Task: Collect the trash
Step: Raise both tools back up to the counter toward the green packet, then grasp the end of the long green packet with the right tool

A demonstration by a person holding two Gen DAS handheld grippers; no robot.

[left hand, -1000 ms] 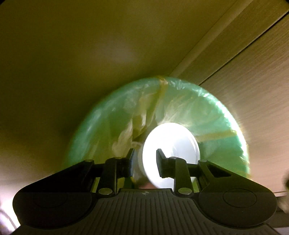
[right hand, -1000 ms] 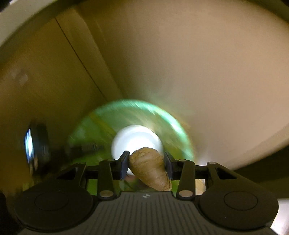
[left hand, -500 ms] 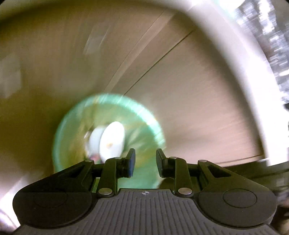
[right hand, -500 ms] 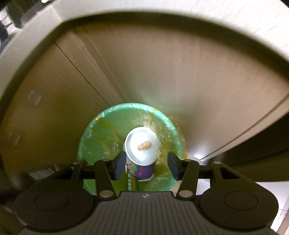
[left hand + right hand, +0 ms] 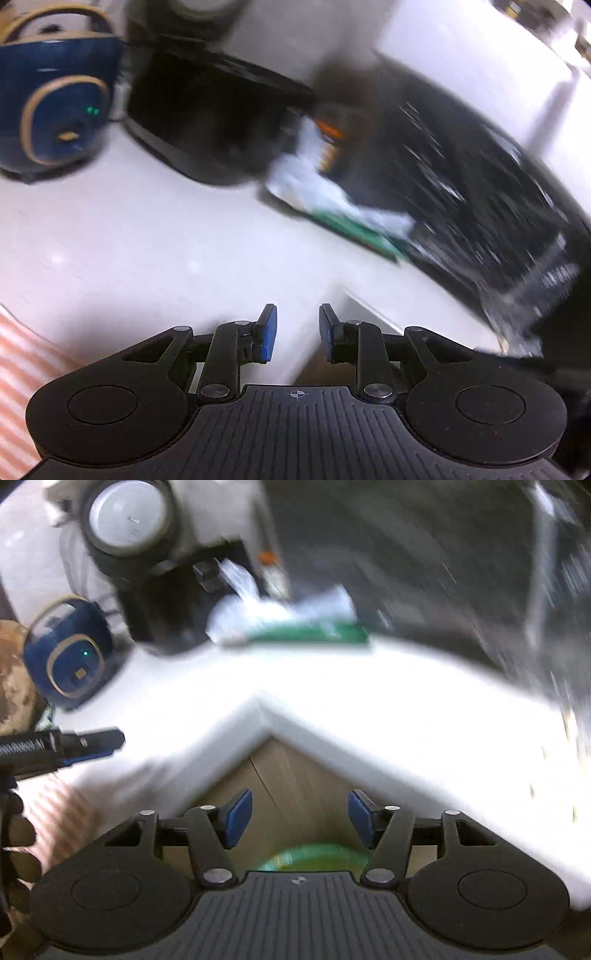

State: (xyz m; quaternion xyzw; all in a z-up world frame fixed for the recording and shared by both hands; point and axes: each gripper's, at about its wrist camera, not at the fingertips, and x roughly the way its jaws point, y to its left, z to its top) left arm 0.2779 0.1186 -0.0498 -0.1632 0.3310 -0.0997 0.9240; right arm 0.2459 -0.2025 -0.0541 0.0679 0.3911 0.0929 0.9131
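Both grippers raised from bin to countertop (image 5: 369, 709) level. Left gripper (image 5: 297, 334), right gripper (image 5: 300, 821): spread, empty. Cup binned; green-lined trash bin (image 5: 314, 856) below counter corner. Remaining: crumpled wrapper (image 5: 332, 206) near back edge.

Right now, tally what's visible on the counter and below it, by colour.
Blue: 1, the round blue appliance
Black: 1, the black appliance
White and green: 1, the crumpled packet
Green: 1, the green-lined bin below the counter edge
Total: 4
Both views are blurred; smaller items cannot be told.
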